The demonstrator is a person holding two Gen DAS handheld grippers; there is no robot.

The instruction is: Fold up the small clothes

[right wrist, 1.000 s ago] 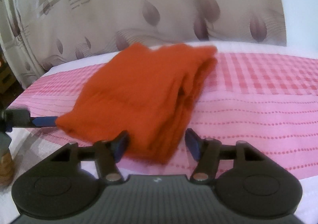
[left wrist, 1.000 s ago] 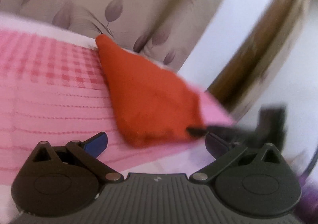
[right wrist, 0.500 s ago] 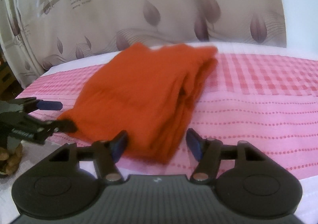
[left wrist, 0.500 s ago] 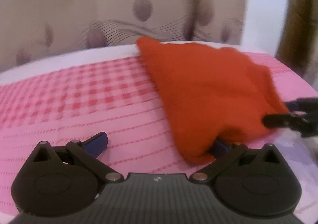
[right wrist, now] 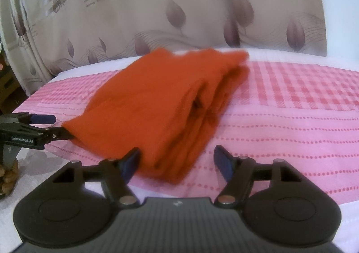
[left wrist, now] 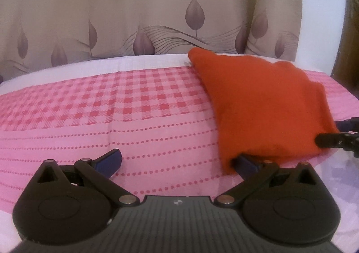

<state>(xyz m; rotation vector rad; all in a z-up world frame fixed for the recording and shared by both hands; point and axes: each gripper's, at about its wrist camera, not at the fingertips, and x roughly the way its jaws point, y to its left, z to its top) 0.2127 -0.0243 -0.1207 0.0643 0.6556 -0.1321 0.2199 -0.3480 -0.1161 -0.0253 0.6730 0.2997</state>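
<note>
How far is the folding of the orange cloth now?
Mostly done, it seems: the orange cloth lies on the pink cover as a compact stack of layers. In hand: nothing is gripped. The right tool has just been opening, with the cloth's near corner between its fingers. The left tool is open, one finger under the cloth's edge. Left: drawing both tools away, perhaps tidying.

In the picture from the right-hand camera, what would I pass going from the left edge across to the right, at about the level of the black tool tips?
left gripper → orange folded garment → bare pink checked cloth out to the right edge.
</note>
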